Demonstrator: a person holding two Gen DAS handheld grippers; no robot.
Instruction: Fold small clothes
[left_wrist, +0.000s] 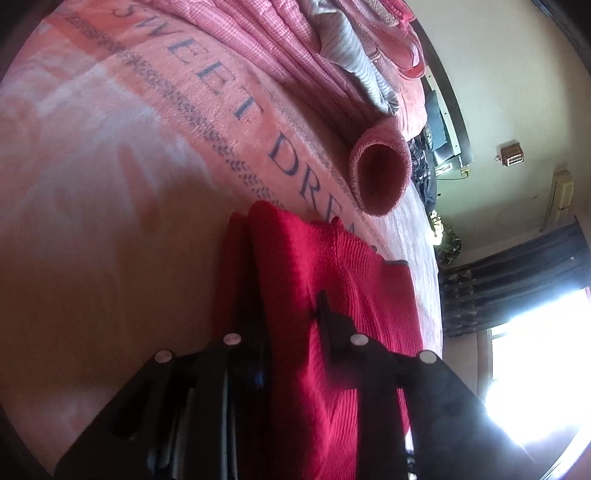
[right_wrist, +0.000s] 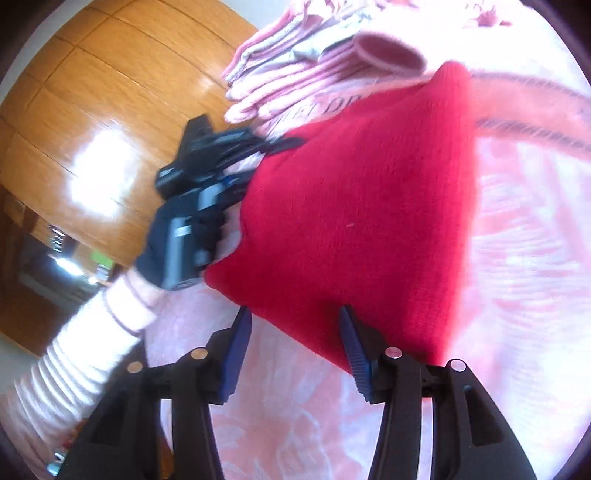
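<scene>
red knit garment (right_wrist: 354, 206) lying just ahead of right gripper (right_wrist: 295, 328) (fingers standing apart, empty) | left gripper (left_wrist: 288, 306) pinching its far edge | right nearer the free hem

Bare bed cover (right_wrist: 517, 258) lies open to the right of the red knit garment (right_wrist: 362, 206) and in front of its near edge, around the right tool (right_wrist: 295, 328), whose fingers stand spread with the garment's hem at their tips. To the garment's left the way is taken by the left tool (right_wrist: 284, 144), which seems closed on the fabric, though motion blur hides the contact. Beyond the garment a pink rolled cloth (left_wrist: 380, 170) and a stack of folded pink bedding (left_wrist: 295, 55) block the far side. Left of the garment, in the left wrist view, the cover lies bare.
</scene>
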